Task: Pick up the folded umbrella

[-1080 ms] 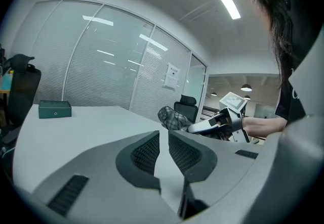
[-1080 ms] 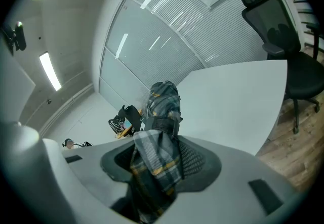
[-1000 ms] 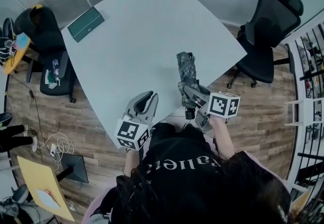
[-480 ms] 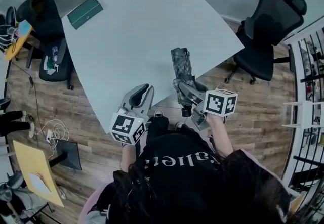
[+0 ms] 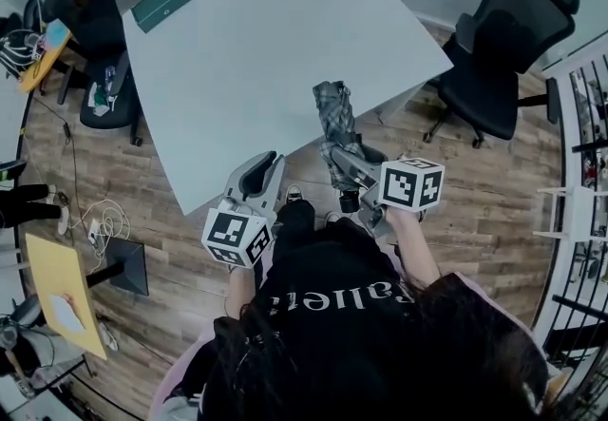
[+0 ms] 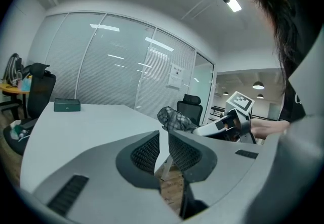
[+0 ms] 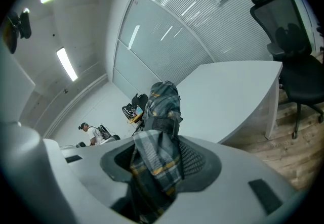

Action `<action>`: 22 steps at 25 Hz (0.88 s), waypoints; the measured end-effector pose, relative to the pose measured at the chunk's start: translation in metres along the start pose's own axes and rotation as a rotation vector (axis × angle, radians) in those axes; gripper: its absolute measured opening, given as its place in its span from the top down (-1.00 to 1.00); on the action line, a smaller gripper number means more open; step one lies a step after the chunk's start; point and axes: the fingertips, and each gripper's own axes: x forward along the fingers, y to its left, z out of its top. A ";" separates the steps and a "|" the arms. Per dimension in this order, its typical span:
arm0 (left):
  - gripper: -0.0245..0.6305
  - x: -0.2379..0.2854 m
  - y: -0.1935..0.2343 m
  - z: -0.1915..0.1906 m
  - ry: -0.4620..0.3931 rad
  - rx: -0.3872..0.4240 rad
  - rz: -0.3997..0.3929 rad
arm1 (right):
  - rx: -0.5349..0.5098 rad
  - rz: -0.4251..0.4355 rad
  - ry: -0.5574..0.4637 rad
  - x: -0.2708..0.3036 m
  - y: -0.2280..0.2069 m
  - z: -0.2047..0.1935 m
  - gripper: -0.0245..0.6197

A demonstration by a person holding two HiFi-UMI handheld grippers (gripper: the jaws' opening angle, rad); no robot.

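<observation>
The right gripper [image 5: 342, 161] clamps the folded umbrella [image 5: 334, 115] near its handle end, with its far end raised over the table's [image 5: 266, 39] near right edge. The left gripper [image 5: 262, 174], just left of it, is closed and empty.

The head view looks steeply down; both gripper views (low, close) look across the table [image 5: 285, 48], sharing the umbrella [image 5: 334, 110].
</observation>
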 end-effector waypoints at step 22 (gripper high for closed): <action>0.70 -0.057 -0.048 -0.025 -0.042 0.016 0.067 | -0.076 0.075 0.043 -0.031 0.028 -0.050 0.31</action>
